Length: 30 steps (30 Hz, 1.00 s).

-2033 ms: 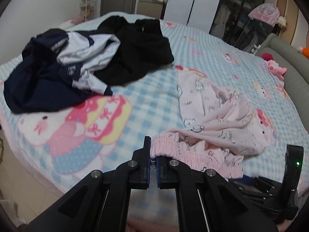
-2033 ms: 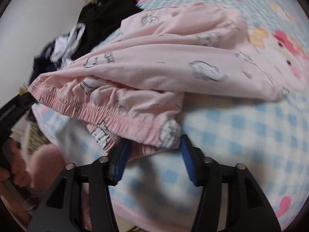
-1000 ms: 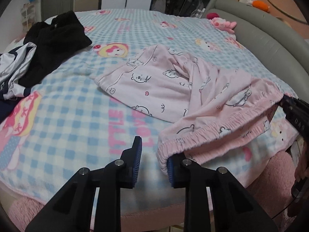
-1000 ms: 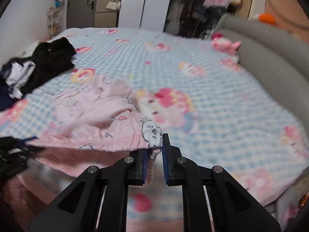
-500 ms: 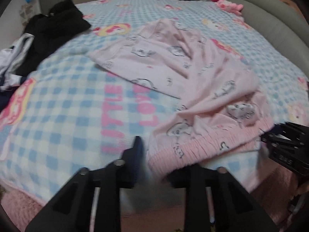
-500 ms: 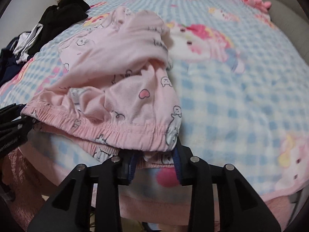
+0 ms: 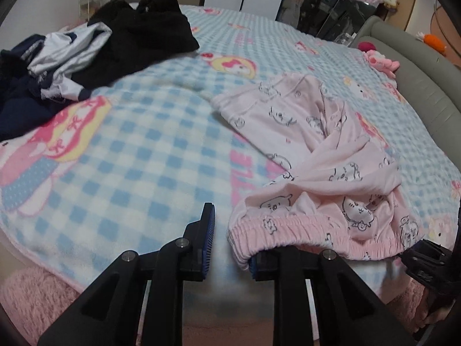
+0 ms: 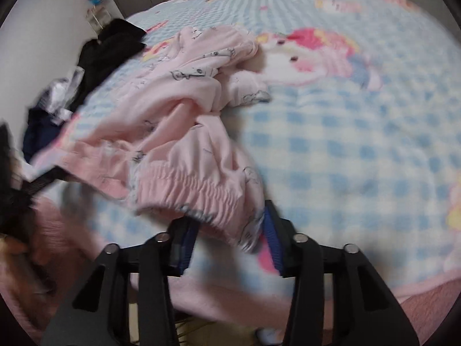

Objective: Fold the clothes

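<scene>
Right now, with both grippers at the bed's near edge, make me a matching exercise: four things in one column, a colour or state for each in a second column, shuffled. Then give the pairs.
Column one:
1. pyjama pants
2. black garment
3. left gripper
4. blanket

Column two:
A. blue and white checks with cartoon figures
B. open, one finger under the elastic waistband
C. heaped at the far left of the bed
D. pale pink, printed with little animals, lying crumpled

Pairs: 1-D, 2-C, 3-B, 4-A
</scene>
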Motion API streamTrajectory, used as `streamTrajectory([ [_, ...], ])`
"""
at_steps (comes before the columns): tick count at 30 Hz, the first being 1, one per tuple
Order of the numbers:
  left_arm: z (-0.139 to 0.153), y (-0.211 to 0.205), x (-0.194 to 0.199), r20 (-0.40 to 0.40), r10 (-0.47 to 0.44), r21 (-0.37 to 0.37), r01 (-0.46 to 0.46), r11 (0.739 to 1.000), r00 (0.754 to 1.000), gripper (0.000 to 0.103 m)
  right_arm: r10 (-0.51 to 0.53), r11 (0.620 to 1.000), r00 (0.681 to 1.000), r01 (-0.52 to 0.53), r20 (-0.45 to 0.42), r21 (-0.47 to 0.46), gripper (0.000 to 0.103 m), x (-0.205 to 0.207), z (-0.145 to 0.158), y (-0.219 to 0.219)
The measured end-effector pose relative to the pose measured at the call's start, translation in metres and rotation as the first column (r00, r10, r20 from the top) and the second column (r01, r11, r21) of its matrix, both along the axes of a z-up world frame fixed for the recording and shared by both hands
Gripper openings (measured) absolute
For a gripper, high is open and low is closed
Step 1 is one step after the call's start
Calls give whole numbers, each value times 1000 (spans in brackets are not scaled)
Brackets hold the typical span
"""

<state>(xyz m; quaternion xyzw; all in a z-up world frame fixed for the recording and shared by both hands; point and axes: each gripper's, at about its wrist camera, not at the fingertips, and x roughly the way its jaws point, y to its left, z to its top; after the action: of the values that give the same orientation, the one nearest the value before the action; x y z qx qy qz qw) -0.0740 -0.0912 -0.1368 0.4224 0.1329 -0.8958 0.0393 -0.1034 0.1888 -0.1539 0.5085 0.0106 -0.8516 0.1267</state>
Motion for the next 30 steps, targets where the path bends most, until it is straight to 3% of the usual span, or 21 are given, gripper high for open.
streamTrajectory([
  [1, 5, -3, 3, -25, 14, -6, -15, 1000, 1000, 23, -10, 997, 1000, 12, -25, 71, 13, -1, -1, -2],
  [2, 11, -5, 5, -45, 29, -15, -30, 999, 999, 23, -25, 996, 999, 28, -43, 84, 13, -1, 2, 2],
  [4, 16, -5, 5, -56, 20, -23, -22, 1000, 998, 24, -60, 998, 996, 62, -67, 25, 13, 0, 18, 14],
  [7, 15, 2, 0, -28, -52, 12, 52, 999, 998, 35, -84, 995, 987, 90, -137, 41, 10, -1, 46, 20],
  [10, 18, 17, -1, -32, -138, 9, 138, 990, 990, 35, -100, 992, 971, 113, -217, 48, 8, 6, 79, 25],
  [13, 23, 34, 1, -61, -216, 11, 217, 976, 975, 32, -118, 993, 959, 118, -258, -14, 8, 10, 109, 35],
  [17, 15, 45, -7, -21, -210, -29, 209, 977, 978, 28, -98, 991, 969, 116, -228, 68, 8, 3, 92, 39],
  [20, 8, 41, -8, 11, -150, -82, 150, 985, 989, 28, -96, 995, 990, 96, -103, -2, 8, 3, 57, 47],
  [22, 10, 29, -5, 3, -64, -103, 64, 993, 998, 28, -98, 994, 994, 96, -38, -48, 8, 4, 40, 52],
  [25, 22, -2, 2, -40, 47, 1, -47, 999, 998, 35, -81, 995, 997, 81, -3, -67, 9, 6, 26, 52],
  [26, 24, -8, 4, -46, 56, 20, -55, 998, 997, 42, -78, 994, 997, 77, -3, -71, 16, 6, 24, 52],
  [27, 26, -8, 6, -50, 39, 3, -39, 999, 998, 45, -78, 994, 997, 77, -7, -75, 22, 7, 24, 51],
  [30, 28, 9, 8, -42, -91, -119, 85, 989, 995, 46, -83, 993, 996, 80, -29, -85, 25, 9, 26, 47],
])
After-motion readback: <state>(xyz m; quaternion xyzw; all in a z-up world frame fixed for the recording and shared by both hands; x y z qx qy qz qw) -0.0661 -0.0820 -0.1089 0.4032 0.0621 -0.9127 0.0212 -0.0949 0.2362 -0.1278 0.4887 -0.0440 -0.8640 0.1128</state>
